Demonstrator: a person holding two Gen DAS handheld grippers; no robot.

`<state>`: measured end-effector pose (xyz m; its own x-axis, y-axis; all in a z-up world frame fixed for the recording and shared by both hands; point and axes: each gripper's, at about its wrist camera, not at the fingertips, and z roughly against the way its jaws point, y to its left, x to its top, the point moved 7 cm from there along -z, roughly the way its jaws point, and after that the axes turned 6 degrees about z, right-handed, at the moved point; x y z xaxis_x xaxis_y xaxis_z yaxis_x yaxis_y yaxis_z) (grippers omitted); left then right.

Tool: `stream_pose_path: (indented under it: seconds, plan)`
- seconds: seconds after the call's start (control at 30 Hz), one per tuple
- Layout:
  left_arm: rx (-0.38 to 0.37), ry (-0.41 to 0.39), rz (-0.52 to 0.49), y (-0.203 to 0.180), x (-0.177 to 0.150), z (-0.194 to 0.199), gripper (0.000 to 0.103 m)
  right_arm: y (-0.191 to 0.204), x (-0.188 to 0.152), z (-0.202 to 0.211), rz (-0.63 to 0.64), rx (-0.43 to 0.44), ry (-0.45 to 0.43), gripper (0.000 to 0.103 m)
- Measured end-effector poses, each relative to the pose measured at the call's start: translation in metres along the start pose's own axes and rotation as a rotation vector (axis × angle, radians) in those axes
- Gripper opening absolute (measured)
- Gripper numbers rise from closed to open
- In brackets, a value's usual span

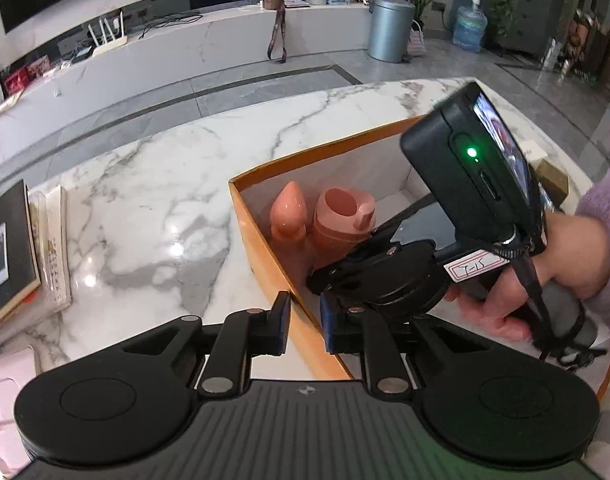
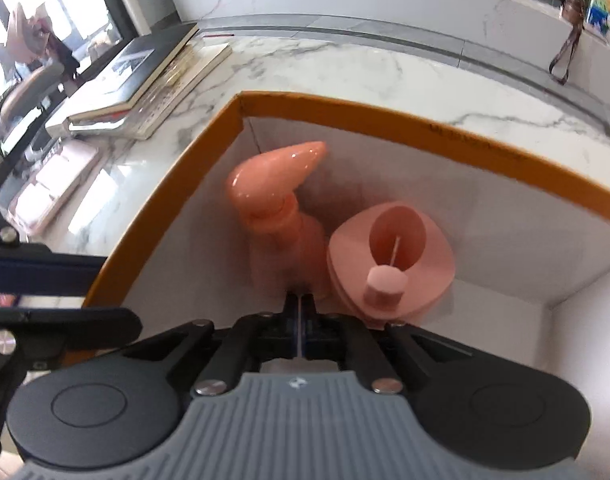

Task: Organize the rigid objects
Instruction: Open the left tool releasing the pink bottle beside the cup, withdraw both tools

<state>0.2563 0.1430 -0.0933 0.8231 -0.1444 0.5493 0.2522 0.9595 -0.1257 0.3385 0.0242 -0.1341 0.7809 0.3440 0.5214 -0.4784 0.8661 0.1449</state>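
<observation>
An orange cardboard box (image 1: 257, 236) with white inner walls stands on the marble table. My left gripper (image 1: 305, 330) is shut on its near wall, one finger outside and one inside; the right wrist view also shows this left gripper (image 2: 113, 296) on the orange box (image 2: 385, 120). Inside stand a glossy pink bottle with a pointed cap (image 2: 273, 192) and a matt pink container (image 2: 389, 248) with a holed lid and a small knob. My right gripper (image 2: 301, 300) is shut with nothing in it, down inside the box at the bottle's foot. In the left wrist view the pink bottle (image 1: 289, 212) and pink container (image 1: 343, 216) show beyond the right gripper (image 1: 321, 280).
A person's hand in a purple sleeve (image 1: 505, 280) holds the right gripper. Stacked books (image 1: 9, 248) lie at the table's left, seen again as books (image 2: 145, 72) in the right wrist view. A pale pink case (image 1: 5, 392) lies near the front left. Bare marble (image 1: 145, 200) spreads left of the box.
</observation>
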Motion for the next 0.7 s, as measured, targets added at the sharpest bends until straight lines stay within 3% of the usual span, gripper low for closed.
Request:
stream_pose_path:
  seconds: [0.17, 0.33, 0.37, 0.4, 0.43, 0.57, 0.7]
  plan:
    - [-0.006, -0.011, 0.000, 0.001, -0.001, 0.001, 0.019, 0.000, 0.002, -0.002, -0.013, 0.015, -0.013, 0.001]
    - [-0.009, -0.011, 0.038, 0.002, -0.003, 0.001, 0.019, -0.001, 0.000, 0.020, 0.059, -0.018, 0.017, 0.008]
    - [-0.005, -0.012, 0.036, 0.001, -0.003, 0.001, 0.019, -0.003, -0.002, 0.026, 0.082, -0.042, 0.031, 0.015]
    - [0.001, -0.013, 0.031, 0.000, -0.003, 0.001, 0.019, -0.007, -0.007, 0.034, 0.097, -0.067, 0.042, 0.029]
    - [0.007, -0.015, 0.025, -0.001, -0.004, 0.001, 0.019, -0.010, -0.010, 0.038, 0.111, -0.092, 0.048, 0.034]
    - [0.016, -0.010, 0.025, -0.002, -0.004, 0.001, 0.019, -0.023, -0.012, 0.043, 0.164, -0.167, 0.020, 0.036]
    - [0.024, -0.008, 0.022, -0.004, -0.005, 0.001, 0.019, -0.029, -0.005, 0.036, 0.168, -0.130, -0.008, 0.035]
